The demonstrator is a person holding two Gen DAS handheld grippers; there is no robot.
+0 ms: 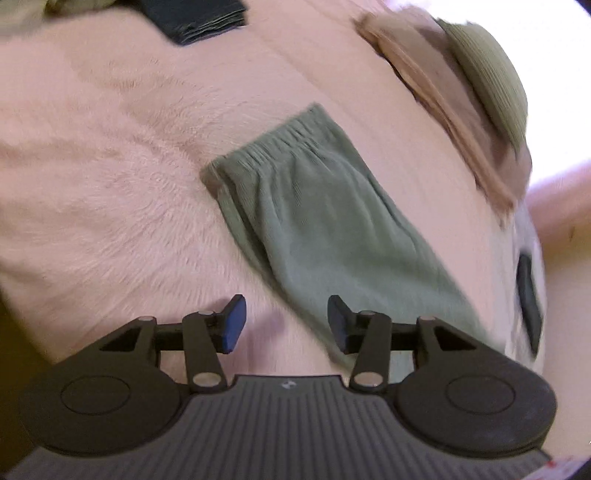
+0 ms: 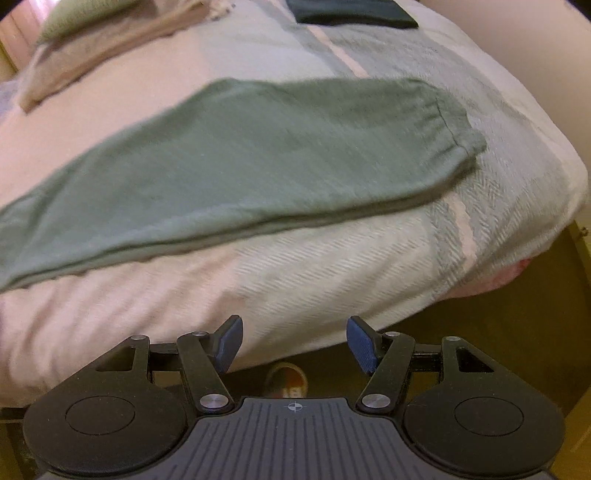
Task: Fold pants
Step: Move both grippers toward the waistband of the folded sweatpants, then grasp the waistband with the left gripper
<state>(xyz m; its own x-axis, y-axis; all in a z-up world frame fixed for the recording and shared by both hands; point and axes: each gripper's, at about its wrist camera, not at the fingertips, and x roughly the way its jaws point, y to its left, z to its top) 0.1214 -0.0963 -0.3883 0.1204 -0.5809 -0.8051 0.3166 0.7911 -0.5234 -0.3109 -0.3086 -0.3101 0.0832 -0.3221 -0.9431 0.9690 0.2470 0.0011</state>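
Observation:
Sage-green pants (image 1: 321,218) lie flat on a pink and pale-green blanket, legs laid one on the other, the gathered waistband (image 1: 269,142) toward the far left in the left wrist view. My left gripper (image 1: 286,323) hangs open just above the near part of the pants, holding nothing. In the right wrist view the pants' legs (image 2: 229,162) stretch across the bed, with the cuffs (image 2: 458,133) at the right. My right gripper (image 2: 295,345) is open and empty over the bed's near edge, short of the fabric.
A folded dark garment (image 1: 195,18) lies at the far side of the bed, seen as well as a dark garment (image 2: 351,13). Folded tan and olive clothes (image 1: 461,96) are stacked at one side. The bed corner (image 2: 554,177) drops to a dark floor, where a slipper (image 2: 286,380) sits.

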